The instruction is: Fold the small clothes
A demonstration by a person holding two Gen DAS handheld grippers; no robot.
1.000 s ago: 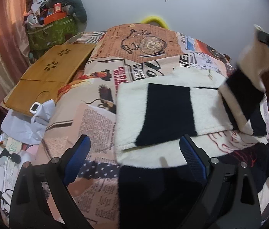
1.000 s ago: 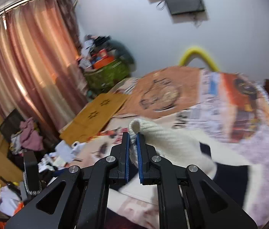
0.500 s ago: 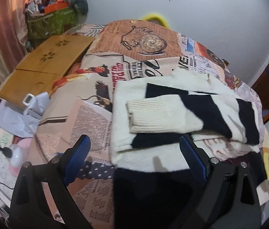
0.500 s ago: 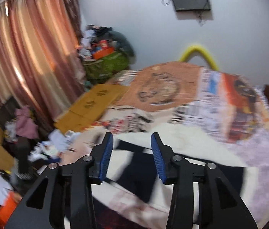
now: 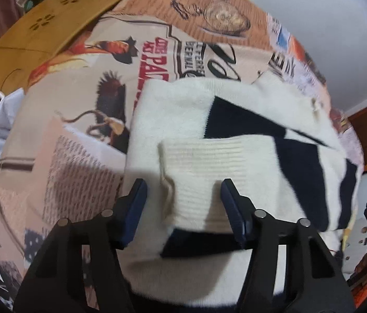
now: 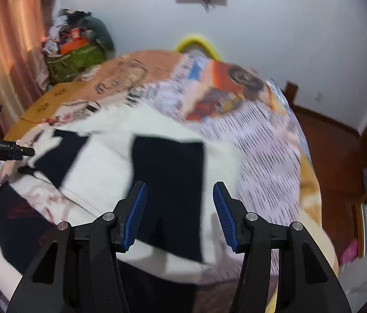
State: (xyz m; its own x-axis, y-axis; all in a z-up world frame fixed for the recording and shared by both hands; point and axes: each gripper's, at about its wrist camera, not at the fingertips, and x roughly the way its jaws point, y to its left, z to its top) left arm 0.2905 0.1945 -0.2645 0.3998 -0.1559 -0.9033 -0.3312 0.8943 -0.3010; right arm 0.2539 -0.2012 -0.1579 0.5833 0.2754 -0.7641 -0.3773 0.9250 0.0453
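Two pairs of tongs hang over the bed with their jaws spread and nothing between them. The left tongs (image 5: 183,208) straddle the ribbed cuff (image 5: 217,172) of the sweater (image 5: 173,114); the right tongs (image 6: 179,214) sit above a black band of the same garment.

The likeliest trouble is the loose sleeve: it only rests across the body of the sweater, and if the left tongs close on the cuff alone instead of the layers beneath, the next fold would probably drag the sleeve out of place. A pinch that goes too deep could also catch the printed bedspread (image 5: 84,120) and lift it with the knit. The fabric looks thick and fuzzy, so a shallow bite at the edge may slip free.

In the left wrist view the sweater lies flat on the bed at centre, running toward 3 o'clock — cream with broad black blocks, one sleeve folded across its front with the cuff nearest the camera. A wooden lap tray (image 5: 40,34) sits at 10 o'clock, well apart from it.
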